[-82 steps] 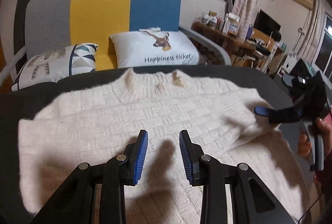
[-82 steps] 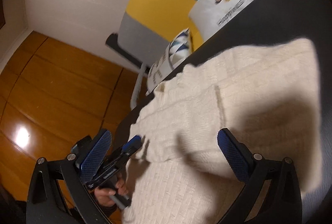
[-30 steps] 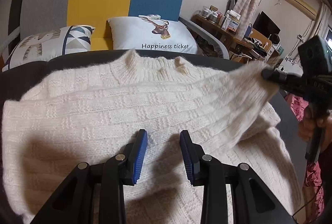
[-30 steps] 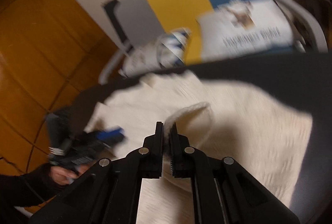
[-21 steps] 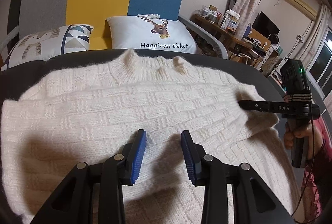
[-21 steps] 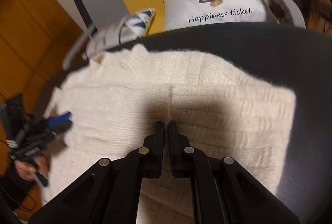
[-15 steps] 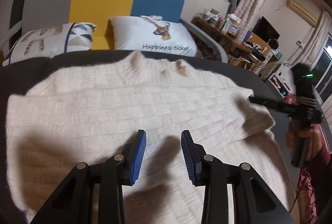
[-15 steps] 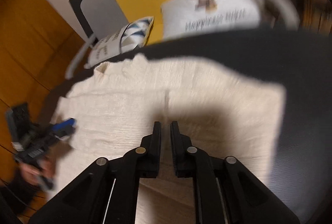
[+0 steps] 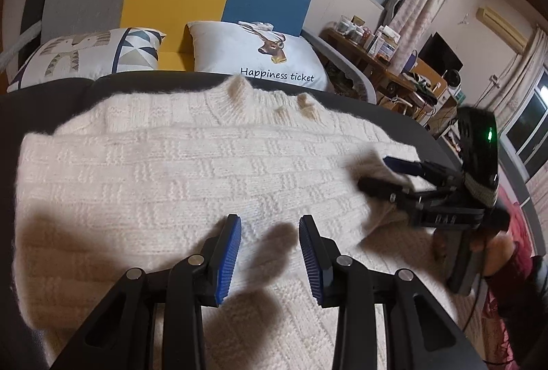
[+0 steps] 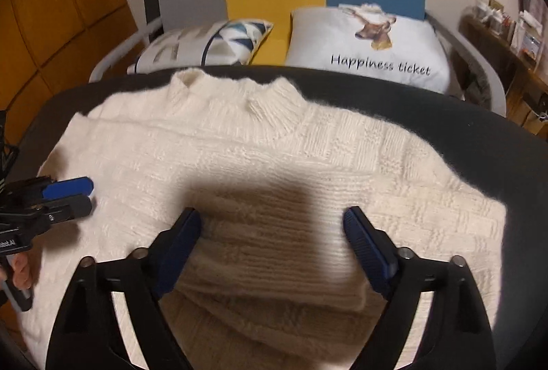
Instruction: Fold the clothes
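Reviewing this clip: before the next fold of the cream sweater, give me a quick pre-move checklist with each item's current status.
1. Right gripper free of cloth: ok; its fingers are opening, the folded sleeve lies between them, unpinched.
2. Left gripper empty: ok; open above the sweater, nothing between its fingers.
3. Sleeve folded onto the body: ok.
4. Sweater fully on the dark table: cannot tell; the hem is out of frame.
5. Collar flat: not ok; it is bunched and stands up.
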`<state>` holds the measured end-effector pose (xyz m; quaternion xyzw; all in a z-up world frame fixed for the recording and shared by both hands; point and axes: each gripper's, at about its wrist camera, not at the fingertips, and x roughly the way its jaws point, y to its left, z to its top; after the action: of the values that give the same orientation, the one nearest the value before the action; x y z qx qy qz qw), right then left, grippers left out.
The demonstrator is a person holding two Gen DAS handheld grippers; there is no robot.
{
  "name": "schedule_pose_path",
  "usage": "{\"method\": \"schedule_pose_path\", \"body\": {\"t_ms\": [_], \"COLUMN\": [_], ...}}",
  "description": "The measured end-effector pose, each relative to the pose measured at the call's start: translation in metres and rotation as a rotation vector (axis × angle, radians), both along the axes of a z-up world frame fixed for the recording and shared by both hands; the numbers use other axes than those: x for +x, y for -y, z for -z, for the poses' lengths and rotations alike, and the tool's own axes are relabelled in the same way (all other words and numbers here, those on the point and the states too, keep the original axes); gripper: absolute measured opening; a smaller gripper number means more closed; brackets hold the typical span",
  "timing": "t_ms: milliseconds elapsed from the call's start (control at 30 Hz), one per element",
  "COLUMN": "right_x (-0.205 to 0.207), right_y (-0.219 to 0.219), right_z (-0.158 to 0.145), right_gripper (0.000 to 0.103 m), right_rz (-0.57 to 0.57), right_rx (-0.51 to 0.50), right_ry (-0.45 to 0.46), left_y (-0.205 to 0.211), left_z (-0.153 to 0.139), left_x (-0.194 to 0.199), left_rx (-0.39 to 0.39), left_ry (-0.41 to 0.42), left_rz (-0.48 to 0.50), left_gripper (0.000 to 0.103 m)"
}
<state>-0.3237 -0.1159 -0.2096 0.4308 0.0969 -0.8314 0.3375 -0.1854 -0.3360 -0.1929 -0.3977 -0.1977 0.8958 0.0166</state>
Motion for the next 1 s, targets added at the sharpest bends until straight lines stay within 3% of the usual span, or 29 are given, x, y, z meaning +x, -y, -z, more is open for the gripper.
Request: {"method": "schedule_pose_path", "body": {"t_ms": [67,200,333,433,500,533,567,700,900,1000], "right_x": [0.004,0.002,-0.003,-0.003,-0.001,-0.005,-0.008,-0.017,-0.013,0.004], "right_y": [0.003,0.013,0.006,0.008,0.015,0.017,0.019,0.01,0.006,0.018], "right_z": [0.002,0.0,-0.018,-0.025,-0.025,-0.019,-0.013,-0.005,-0.011,-0.029], "right_gripper": [0.102,0.103,0.103,0.103,0.076,0.049,0.036,0.032,0.028,0.031], "right_rz": [-0.006,-0.013,-0.045,-0.097,-0.096,-0.079,-0.063,-0.03,-0.007,-0.048], "right_rx": [0.004,0.055,-0.035,-0.059,0.01,0.045,0.074,0.032,0.083,0.116], "right_ry": [-0.018,0.006,0.119,0.144,0.077,0.083,0.089,0.123,0.115,0.021], "left_y": [0.005,0.019,0.033,0.045,0.052,0.053,0.055,0.052,0.048,0.041], "left_z": [-0.003,-0.01,-0.014,-0.009,-0.004,-0.002,0.0,0.0,-0.026,-0.037], "left_x": [0.003,0.011,0.02,0.023,0.026,0.028,0.03,0.031,0.015,-0.006], "left_rx": [0.002,0.013,-0.011,-0.025,-0.026,-0.019,-0.016,-0.053,-0.083,-0.17], "left_ry": [-0.008,-0.024,-0.027,0.001,0.02,0.018,0.016,0.013,-0.049,-0.063], "left_rz": [-0.015,-0.051,-0.077,-0.104,-0.123,-0.121,-0.118,-0.102,-0.032,0.037], "left_gripper": [0.035,0.035,0.036,0.036,0.036,0.036,0.036,0.036,0.036,0.036]}}
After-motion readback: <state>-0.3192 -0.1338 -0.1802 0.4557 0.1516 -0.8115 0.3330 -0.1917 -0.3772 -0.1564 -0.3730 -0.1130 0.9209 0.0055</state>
